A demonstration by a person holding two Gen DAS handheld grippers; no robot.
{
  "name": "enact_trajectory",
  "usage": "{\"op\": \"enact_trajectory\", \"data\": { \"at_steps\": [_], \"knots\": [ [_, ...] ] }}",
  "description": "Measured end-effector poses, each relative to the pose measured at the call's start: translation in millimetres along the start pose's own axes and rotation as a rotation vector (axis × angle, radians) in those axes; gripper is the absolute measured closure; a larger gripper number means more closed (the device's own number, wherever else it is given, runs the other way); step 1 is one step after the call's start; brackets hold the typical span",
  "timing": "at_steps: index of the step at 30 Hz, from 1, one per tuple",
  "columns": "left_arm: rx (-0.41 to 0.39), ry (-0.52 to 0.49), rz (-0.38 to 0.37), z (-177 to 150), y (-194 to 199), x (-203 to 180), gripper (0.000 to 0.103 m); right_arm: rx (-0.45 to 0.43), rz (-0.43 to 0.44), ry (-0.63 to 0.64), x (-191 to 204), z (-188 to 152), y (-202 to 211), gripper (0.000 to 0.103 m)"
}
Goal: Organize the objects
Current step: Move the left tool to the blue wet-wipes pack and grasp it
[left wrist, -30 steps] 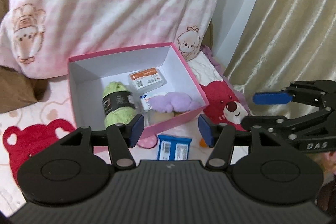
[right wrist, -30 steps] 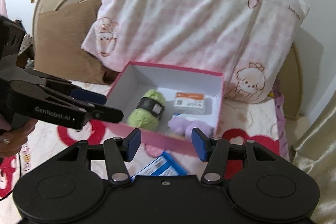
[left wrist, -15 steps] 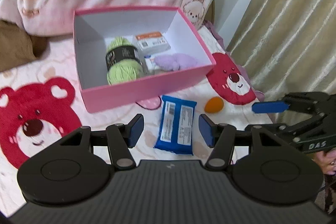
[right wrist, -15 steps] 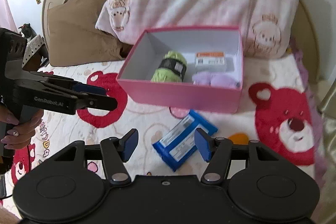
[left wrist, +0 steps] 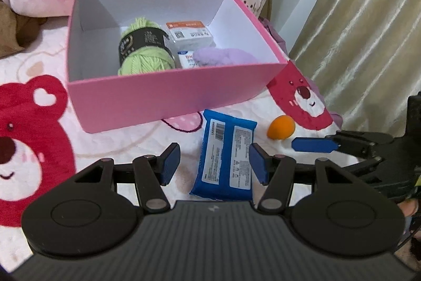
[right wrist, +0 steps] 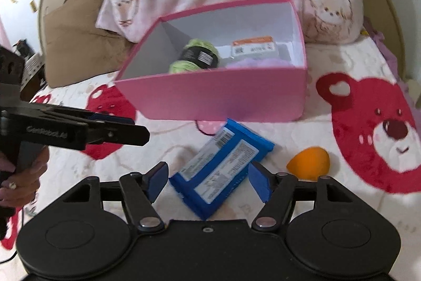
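In the left wrist view, the left hand-held gripper (left wrist: 214, 166) hangs released over the bed (left wrist: 34, 62), and nothing is between its pads. The blue packet (left wrist: 225, 157) lies flat on the bedspread, just in front of the near wall of the pink box (left wrist: 168, 96). Its long axis runs from near to far, with the far end leaning a little to the right. The right pad overlaps the packet's right edge in the picture; I cannot tell if it touches. The orange egg-shaped sponge (left wrist: 280, 127) rests to the right of the packet, a little apart.

In the right wrist view, the right hand-held gripper (right wrist: 208, 182) is also released; its jaws have just been opening, and the packet's near end shows between them, not pressed. Here the packet lies diagonally, near-left to far-right.

The risk, I think, is that both grippers aim at the same packet and could collide. Also the packet is soft and slanted, so closing across a corner may let it slip or crumple.
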State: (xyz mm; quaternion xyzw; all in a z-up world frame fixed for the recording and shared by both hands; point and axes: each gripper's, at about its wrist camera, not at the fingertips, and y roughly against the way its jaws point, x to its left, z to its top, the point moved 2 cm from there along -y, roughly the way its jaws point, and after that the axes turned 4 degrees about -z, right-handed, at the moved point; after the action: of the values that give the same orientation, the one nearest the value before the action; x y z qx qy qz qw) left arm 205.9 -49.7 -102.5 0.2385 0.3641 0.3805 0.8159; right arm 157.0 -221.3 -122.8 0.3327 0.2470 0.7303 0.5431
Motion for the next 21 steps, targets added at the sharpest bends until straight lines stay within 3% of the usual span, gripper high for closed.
{"op": "enact_trajectory", "data": {
  "at_steps": [10, 16, 21],
  "knots": [
    [0.068, 0.093, -0.016, -25.2, -47.3, 22.2, 0.048, 0.008, -0.018, -0.029, -3.0, -22.9, -34.4, 0.026],
    [0.082, 0.191, 0.002, -22.6, -65.5, 34.2, 0.048, 0.031, -0.041, 0.016, -1.1, -24.6, -51.2, 0.026],
    [0.085, 0.206, -0.023, -20.3, -72.1, 31.0, 0.05, 0.037, -0.022, 0.023, 1.3, -26.6, -51.9, 0.026]
  ]
}}
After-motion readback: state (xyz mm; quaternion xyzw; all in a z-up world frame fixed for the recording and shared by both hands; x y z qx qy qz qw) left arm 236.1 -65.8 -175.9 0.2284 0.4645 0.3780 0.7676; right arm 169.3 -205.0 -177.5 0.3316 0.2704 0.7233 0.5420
